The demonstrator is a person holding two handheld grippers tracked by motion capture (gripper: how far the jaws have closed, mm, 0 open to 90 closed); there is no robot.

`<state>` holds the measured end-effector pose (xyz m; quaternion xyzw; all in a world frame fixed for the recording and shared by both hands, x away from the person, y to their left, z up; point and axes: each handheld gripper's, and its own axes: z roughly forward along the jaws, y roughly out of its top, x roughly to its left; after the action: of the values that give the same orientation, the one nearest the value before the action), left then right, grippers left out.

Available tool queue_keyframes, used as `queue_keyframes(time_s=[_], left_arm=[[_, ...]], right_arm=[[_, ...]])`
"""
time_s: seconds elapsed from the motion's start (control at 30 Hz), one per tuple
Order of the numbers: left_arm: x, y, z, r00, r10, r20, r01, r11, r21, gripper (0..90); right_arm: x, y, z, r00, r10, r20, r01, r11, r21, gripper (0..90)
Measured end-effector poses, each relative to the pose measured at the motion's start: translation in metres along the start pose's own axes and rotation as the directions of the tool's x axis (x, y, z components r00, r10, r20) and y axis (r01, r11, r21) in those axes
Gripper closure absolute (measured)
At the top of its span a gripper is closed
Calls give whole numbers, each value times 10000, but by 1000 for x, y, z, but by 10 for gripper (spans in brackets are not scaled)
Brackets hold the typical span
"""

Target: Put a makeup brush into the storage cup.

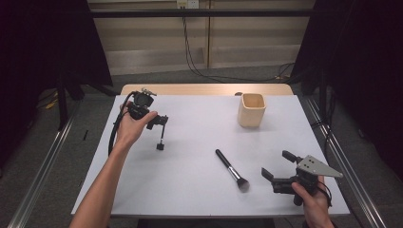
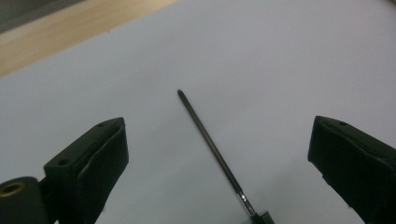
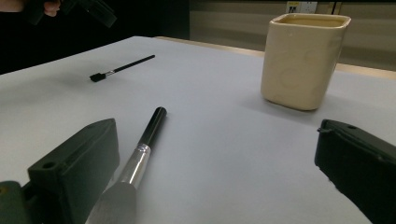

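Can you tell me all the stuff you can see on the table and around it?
big brush: 1, black handle, silver collar, grey bristles, lying flat on the table's near middle
thin brush: 1, black, lying flat under the left gripper
cup: 1, cream, upright, far right of middle
table: 1, white top, wooden far edge
cables: several, black, on the floor behind the table
left gripper: 1, black, jaws open, above the thin brush
right gripper: 1, black with grey plate, jaws open, near right corner
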<state>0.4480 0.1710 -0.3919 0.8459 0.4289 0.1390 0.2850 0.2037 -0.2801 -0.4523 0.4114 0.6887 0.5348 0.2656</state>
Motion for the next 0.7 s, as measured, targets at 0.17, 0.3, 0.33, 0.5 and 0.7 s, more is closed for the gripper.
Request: queue_keyframes(time_s=[0.17,0.3,0.33,0.5,0.7], left_arm=[[5,1,10,9994,-281,205,253,9919,1245,80],[7,2,15,9982,-562,218,516,9834,1738,78],[7,2,16,9979,-633,164,592,9813,1833,79],[6,2,22,9966,-819,40,784,9656,2481,103],[1,2,35,9974,-714,33,666,9452,3197,89]], right_arm=[[1,0,1,10000,-49,39,49,9999,98,0],[1,0,1,10000,-50,-8,51,9999,143,0],[1,0,1,10000,-46,-17,46,9999,142,0],[0,-1,1,10000,5,-18,-5,9999,147,0],[0,-1,2,10000,14,-65,-12,9998,179,0]])
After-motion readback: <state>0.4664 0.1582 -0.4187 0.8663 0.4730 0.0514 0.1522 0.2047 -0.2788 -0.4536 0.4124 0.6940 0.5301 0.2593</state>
